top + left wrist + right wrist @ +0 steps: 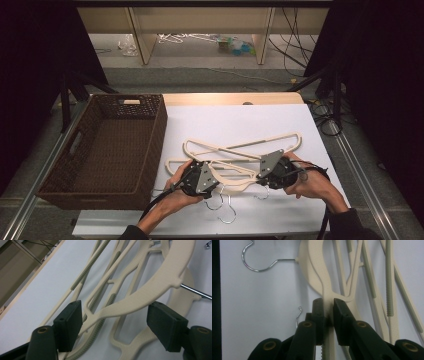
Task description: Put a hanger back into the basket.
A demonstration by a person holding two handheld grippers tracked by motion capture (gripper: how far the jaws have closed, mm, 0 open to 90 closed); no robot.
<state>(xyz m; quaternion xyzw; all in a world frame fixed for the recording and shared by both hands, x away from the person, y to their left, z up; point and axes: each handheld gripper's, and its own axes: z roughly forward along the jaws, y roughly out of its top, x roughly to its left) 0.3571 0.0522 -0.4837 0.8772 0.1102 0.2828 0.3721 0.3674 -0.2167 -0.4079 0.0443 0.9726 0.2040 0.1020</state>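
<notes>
Status: sorting of the hangers (235,155) has not produced a result yet. As judged from the layout, the work is to move them into the basket (55,187), which stands with nothing visible in it to the left of both tools. All hangers lie in a tangled pile on the white table (280,210), so every transfer remains to be done.

Right gripper (329,305): its fingers (340,315) are clamped tight on the flat shoulder of one cream hanger (322,272), just below its neck. A chrome hook (259,262) projects sideways beyond the fingertips; a second small hook lies beside the left finger.

Left gripper (115,317): fingers (68,325) spread wide, one on each side of a curved hanger arm (155,287) that passes between them without pad contact. The grip here is not yet made.

Pose: both hands rest low at the near table edge, forearms converging, tools pointing away toward the pile. The left hand (186,180) sits nearest the basket wall; the right hand (300,177) is well apart from it.
</notes>
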